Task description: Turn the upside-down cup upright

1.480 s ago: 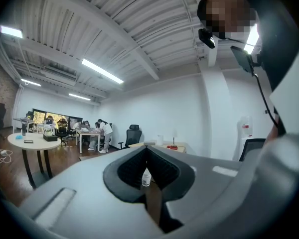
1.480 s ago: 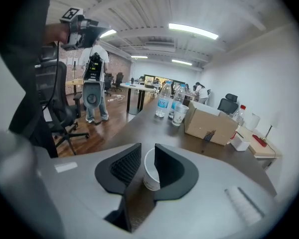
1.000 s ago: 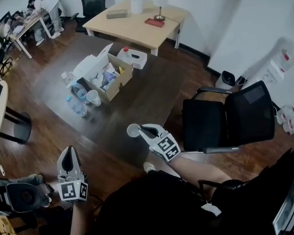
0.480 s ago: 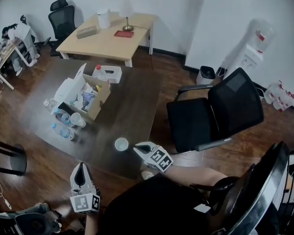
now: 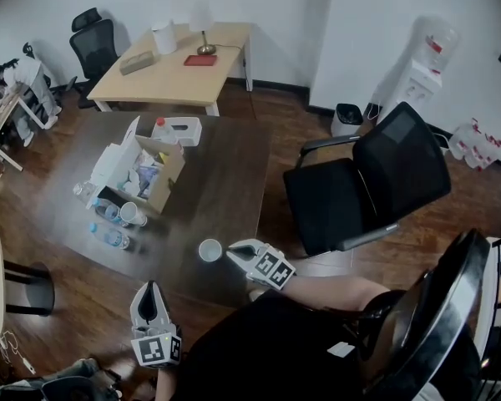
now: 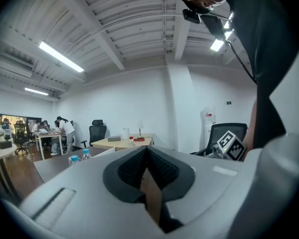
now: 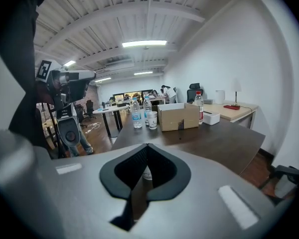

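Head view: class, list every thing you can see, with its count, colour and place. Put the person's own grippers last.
table: one, dark brown, centre
paper cup: one, white, upright, at the table's near edge
cardboard box: one, brown, open, on the table's left part
water bottles: two, clear with blue caps, left of the box
cup stack: one, white, beside the bottles
white box: one, at the table's far end
desk: one, light wood, beyond the table
office chair: one, black, right of the table
water dispenser: one, white, far right
left gripper: grey, shut, empty, bottom left
right gripper: grey, shut, empty, just right of the cup
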Motion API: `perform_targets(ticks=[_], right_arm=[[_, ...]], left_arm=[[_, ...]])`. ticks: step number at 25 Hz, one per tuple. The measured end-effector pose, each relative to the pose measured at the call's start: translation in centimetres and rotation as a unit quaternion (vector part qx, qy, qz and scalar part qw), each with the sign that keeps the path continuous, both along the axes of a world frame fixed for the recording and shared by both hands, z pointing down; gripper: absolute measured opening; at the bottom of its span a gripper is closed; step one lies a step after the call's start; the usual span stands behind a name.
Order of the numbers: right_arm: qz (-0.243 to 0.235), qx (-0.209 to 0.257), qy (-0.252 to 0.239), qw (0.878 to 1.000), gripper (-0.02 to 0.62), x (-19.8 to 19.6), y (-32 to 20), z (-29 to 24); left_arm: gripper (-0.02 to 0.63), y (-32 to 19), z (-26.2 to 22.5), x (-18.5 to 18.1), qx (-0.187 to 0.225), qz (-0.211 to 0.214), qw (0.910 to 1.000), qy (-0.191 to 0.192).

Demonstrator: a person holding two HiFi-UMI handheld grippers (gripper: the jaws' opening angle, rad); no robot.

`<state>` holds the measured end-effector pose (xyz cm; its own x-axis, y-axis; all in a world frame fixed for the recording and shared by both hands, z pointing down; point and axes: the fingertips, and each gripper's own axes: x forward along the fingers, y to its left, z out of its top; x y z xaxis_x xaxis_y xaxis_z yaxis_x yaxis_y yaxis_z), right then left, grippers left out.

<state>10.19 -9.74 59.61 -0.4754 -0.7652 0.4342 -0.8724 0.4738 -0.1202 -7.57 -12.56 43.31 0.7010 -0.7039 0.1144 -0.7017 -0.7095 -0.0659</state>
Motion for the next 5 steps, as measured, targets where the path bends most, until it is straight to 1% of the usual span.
perform_targets(ticks=[5], right_arm=[[0.010,-0.014,-0.001,1.000,0.003,0.82,0.18,0.66]], left_arm=[[0.000,0.43,0.35,0.20,-0.013,0.005,0.9999,0.004]])
